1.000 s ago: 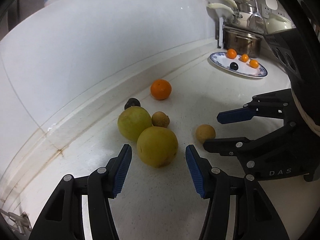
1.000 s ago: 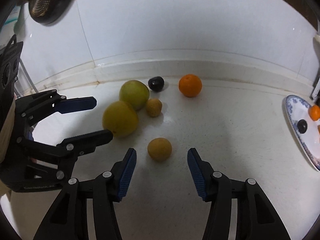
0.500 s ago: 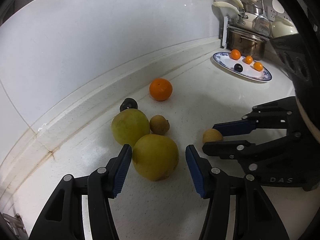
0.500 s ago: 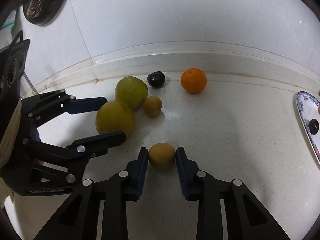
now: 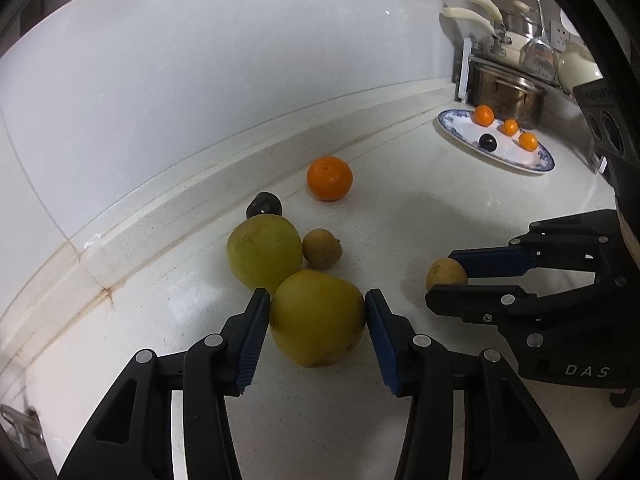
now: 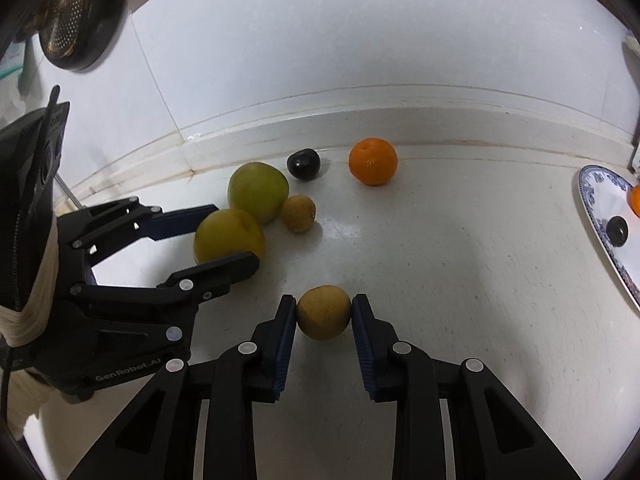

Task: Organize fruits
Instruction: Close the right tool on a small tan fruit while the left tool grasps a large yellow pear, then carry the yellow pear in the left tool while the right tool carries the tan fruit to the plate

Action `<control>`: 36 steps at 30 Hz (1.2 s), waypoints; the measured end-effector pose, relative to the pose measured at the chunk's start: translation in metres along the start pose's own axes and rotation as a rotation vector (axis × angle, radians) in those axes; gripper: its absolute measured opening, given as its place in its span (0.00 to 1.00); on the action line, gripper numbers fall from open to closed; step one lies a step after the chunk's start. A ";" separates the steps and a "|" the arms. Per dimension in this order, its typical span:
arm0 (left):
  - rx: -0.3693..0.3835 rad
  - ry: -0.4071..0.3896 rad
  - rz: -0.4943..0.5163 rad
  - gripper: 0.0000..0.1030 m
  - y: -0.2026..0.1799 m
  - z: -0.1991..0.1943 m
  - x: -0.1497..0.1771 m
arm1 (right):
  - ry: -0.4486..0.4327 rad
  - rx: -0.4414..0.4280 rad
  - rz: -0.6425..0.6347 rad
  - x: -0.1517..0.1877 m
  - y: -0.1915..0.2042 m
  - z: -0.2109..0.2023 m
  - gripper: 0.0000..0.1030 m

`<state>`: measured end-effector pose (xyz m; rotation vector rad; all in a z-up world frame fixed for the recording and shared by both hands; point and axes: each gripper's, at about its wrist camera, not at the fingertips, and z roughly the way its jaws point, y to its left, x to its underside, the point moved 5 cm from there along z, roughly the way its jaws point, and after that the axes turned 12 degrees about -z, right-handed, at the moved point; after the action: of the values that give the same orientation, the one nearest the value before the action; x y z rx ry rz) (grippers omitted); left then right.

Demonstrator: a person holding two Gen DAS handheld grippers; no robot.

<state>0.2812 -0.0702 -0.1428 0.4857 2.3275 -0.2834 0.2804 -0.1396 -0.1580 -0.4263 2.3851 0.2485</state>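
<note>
My left gripper [image 5: 316,316] is shut on a large yellow-green fruit [image 5: 316,318] that rests on the white counter [image 5: 400,208]; it also shows in the right wrist view [image 6: 228,236]. My right gripper [image 6: 324,314] is shut on a small tan round fruit [image 6: 323,312], which also shows in the left wrist view [image 5: 445,274]. Behind lie a second yellow-green fruit [image 5: 264,250], a small brown fruit [image 5: 321,248], a dark plum [image 5: 264,205] and an orange [image 5: 329,178].
A blue-rimmed plate [image 5: 516,158] at the far right holds three small oranges and a dark plum. A steel pot [image 5: 508,94] and pans stand behind it. The white tiled wall [image 5: 200,80] runs along the counter's back edge. A strainer [image 6: 68,20] hangs at the left.
Both grippers moved forward and closed: the left onto the large yellow-green fruit, the right onto the small tan fruit.
</note>
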 end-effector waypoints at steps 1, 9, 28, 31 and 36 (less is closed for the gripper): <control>-0.007 -0.003 -0.008 0.46 -0.001 -0.003 0.000 | -0.003 0.001 0.000 0.000 0.000 -0.002 0.29; -0.011 -0.039 -0.058 0.46 -0.015 -0.034 -0.002 | -0.050 0.028 -0.002 -0.002 0.000 -0.031 0.29; 0.021 -0.166 -0.082 0.46 -0.060 -0.102 -0.033 | -0.201 0.109 -0.001 -0.013 -0.010 -0.119 0.29; 0.025 -0.185 -0.083 0.46 -0.068 -0.107 -0.038 | -0.221 0.125 0.007 -0.013 -0.017 -0.132 0.29; 0.031 -0.204 -0.076 0.46 -0.084 -0.111 -0.047 | -0.243 0.152 0.040 -0.010 -0.029 -0.148 0.29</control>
<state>0.2086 -0.1208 -0.0261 0.3653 2.1477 -0.3873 0.2086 -0.2067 -0.0431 -0.2613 2.1575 0.1274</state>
